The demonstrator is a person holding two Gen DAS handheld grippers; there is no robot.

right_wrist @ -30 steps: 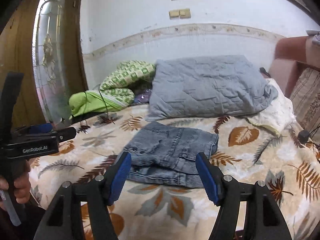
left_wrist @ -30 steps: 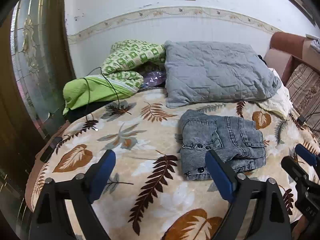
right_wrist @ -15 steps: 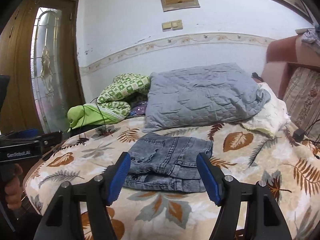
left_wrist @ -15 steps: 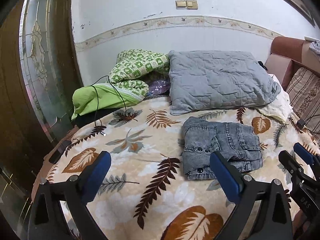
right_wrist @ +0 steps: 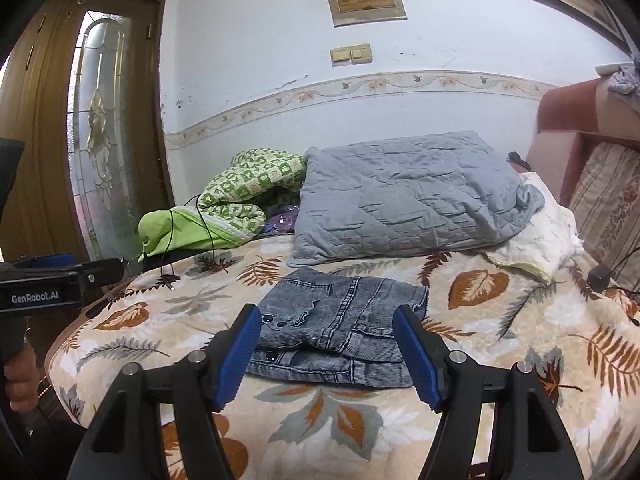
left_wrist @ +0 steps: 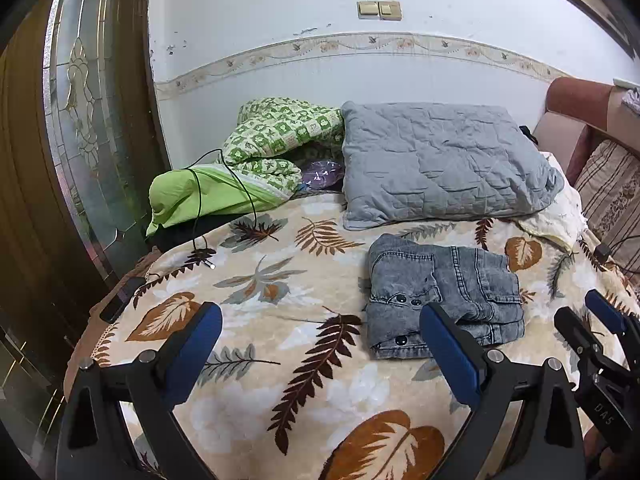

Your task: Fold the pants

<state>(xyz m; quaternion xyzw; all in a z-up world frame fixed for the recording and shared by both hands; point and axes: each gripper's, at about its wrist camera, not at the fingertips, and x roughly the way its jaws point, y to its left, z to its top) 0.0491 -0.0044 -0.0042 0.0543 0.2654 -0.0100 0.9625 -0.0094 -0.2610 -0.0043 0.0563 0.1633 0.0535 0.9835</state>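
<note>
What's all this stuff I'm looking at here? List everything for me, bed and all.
jeans: one pair, grey denim, folded into a compact stack on the bed, in front of the pillow
pillow: one, grey quilted, against the wall
blanket: one, green and white checked, bunched left of the pillow
bedspread: one, cream with brown leaf print, covering the bed
cable: one, black, trailing over the green bundle onto the bedspread
light switches: one beige pair, on the wall
door: one, wooden with patterned glass, far left
left tool: black with blue pads, open, empty
right tool: black with blue pads, open, empty, aimed at the jeans
</note>
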